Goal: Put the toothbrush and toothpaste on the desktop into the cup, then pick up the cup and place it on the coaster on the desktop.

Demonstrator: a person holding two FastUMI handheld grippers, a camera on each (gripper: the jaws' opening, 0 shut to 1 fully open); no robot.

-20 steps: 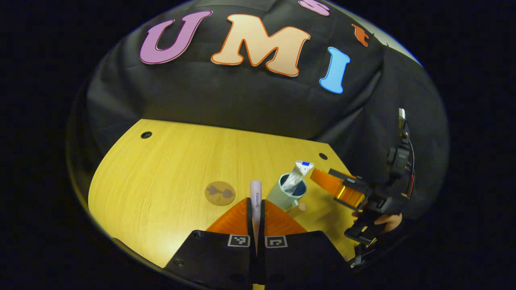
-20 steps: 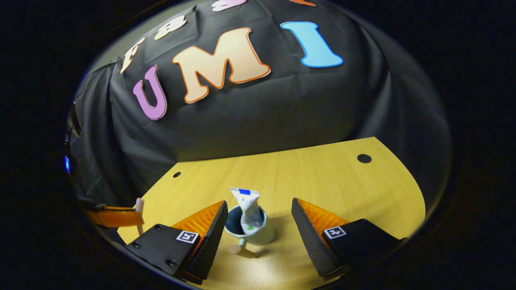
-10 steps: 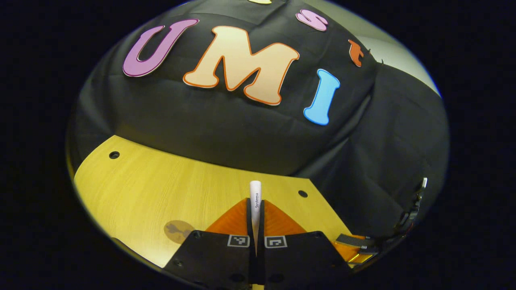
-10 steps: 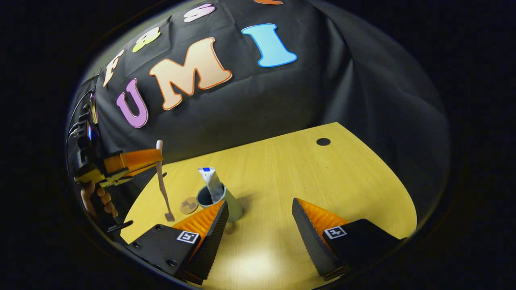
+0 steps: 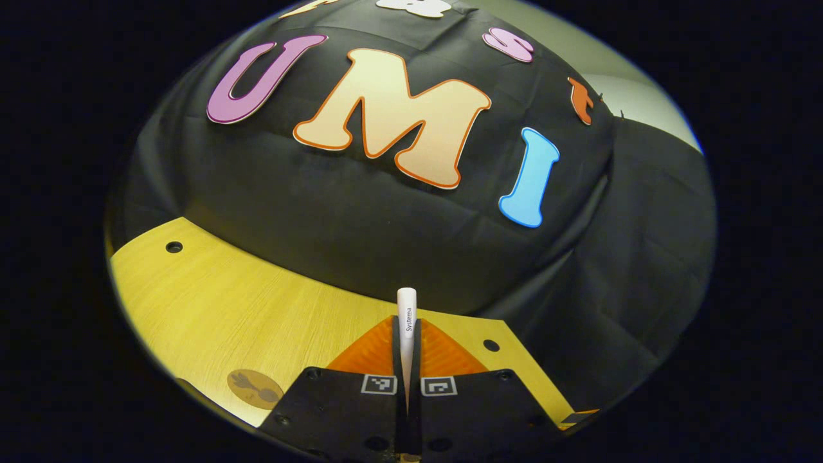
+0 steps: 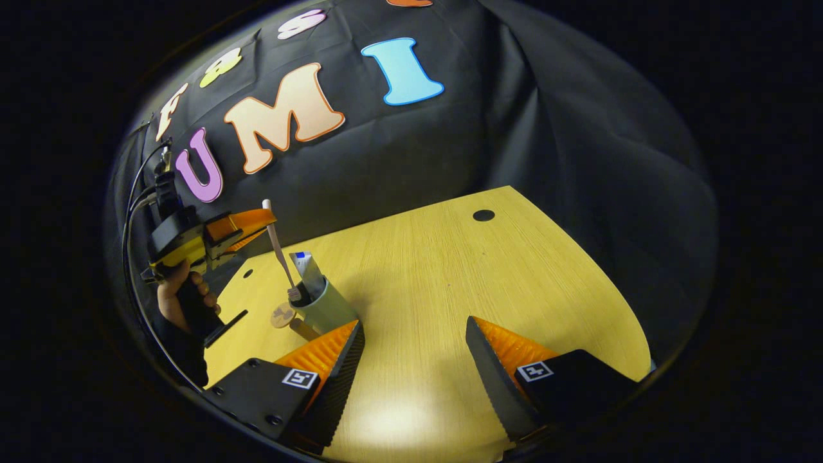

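My left gripper (image 5: 406, 334) is shut on the white toothbrush (image 5: 406, 321), whose handle end sticks up between the fingers. In the right gripper view that left gripper (image 6: 247, 225) hangs above the pale green cup (image 6: 325, 307), and the toothbrush (image 6: 280, 247) slants down with its head at the cup's rim. The toothpaste tube (image 6: 310, 273) stands in the cup. The round brown coaster (image 6: 281, 316) lies just left of the cup; it also shows low in the left gripper view (image 5: 254, 389). My right gripper (image 6: 411, 360) stands open over bare desk, right of the cup.
The yellow wooden desktop (image 6: 450, 283) has small round holes near its far edge (image 6: 483, 215) (image 5: 173, 247). A hand (image 6: 183, 299) holds the left gripper's grip at the left of the right gripper view. Black cloth walls close the booth behind the desk.
The left gripper has carried the toothbrush right and over the cup, so its head now sits at the rim. The right gripper has drawn back to the right, away from the cup.
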